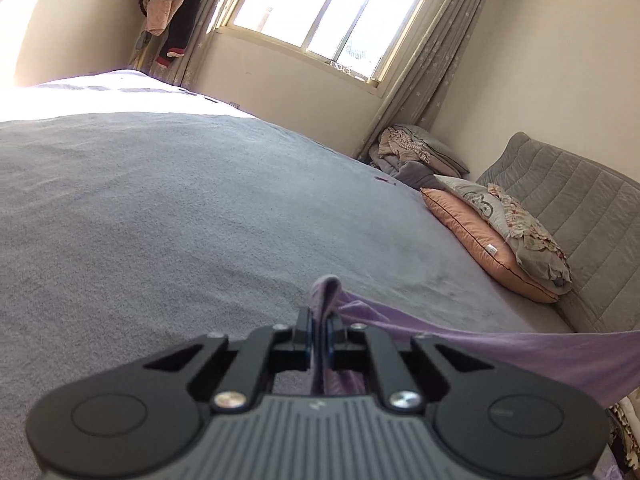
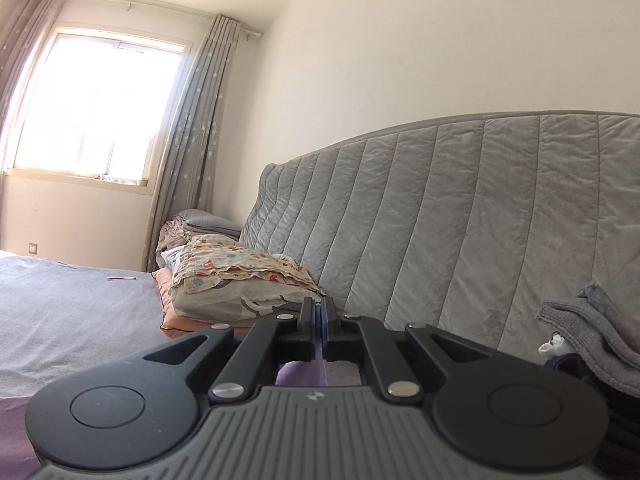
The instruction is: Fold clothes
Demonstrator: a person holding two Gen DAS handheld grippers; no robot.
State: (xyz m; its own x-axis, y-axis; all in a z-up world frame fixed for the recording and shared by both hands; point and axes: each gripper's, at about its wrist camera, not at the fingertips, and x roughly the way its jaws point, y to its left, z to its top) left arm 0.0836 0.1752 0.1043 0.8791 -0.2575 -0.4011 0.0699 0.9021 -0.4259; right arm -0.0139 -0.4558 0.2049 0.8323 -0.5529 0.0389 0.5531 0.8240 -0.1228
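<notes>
A purple garment (image 1: 540, 354) is held up over the grey bed (image 1: 180, 208). My left gripper (image 1: 319, 320) is shut on a bunched edge of it; the cloth pokes up between the jaws and stretches taut to the right. In the right wrist view my right gripper (image 2: 319, 316) is shut on a thin edge of the same purple garment (image 2: 298, 374), which shows under the jaws and at the lower left. Most of the garment is hidden below both grippers.
Pillows (image 1: 492, 240) lie stacked against the grey quilted headboard (image 2: 460, 220). A pile of bedding (image 1: 416, 156) sits in the corner by the curtain. Grey clothes (image 2: 592, 340) lie at the right. A pen (image 2: 121, 278) lies on the bed. Clothes (image 1: 172, 8) hang near the window.
</notes>
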